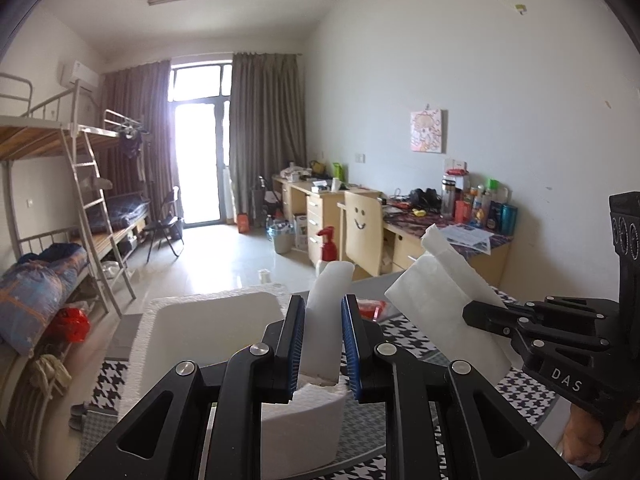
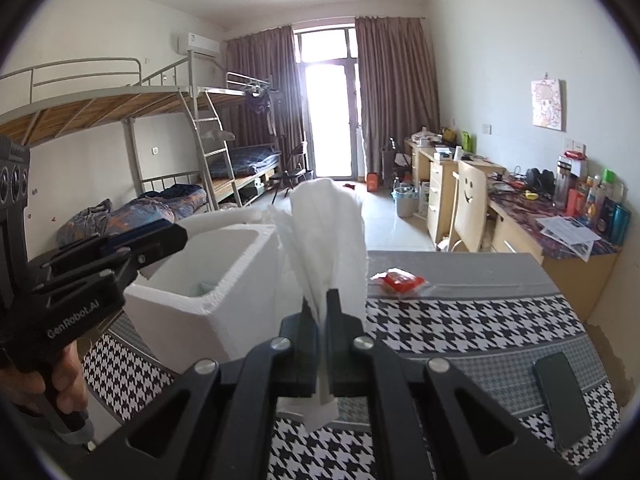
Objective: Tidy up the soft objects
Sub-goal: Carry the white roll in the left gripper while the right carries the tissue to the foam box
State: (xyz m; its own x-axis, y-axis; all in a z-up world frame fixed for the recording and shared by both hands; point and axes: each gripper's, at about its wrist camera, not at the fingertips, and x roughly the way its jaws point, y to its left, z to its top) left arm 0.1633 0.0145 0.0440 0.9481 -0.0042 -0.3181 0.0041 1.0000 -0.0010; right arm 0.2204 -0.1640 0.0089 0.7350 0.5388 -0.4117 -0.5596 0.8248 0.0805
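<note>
**Both grippers clamped on white soft sheets above the table**

Nearest the left lens: left gripper (image 1: 322, 344), blue-padded jaws drawn narrow and pinching a white foam strip (image 1: 325, 312); strip stands upright between the pads, its torn lower end hanging over the foam box (image 1: 208, 328); box is white, open-topped, resting on the houndstooth tablecloth (image 2: 472, 320)

Right gripper (image 2: 323, 344) has jaws pressed nearly together on a bunched white soft sheet (image 2: 328, 236); sheet fans upward above the fingertips, a short tail drooping below them; it sits just beside the box's right wall, raised off the cloth

Red packet (image 2: 400, 280) lies on the cloth beyond the right gripper; dark phone (image 2: 562, 400) flat near the cloth's right edge, well apart from the box

A hand (image 2: 52, 384) grips the left gripper's handle
</note>
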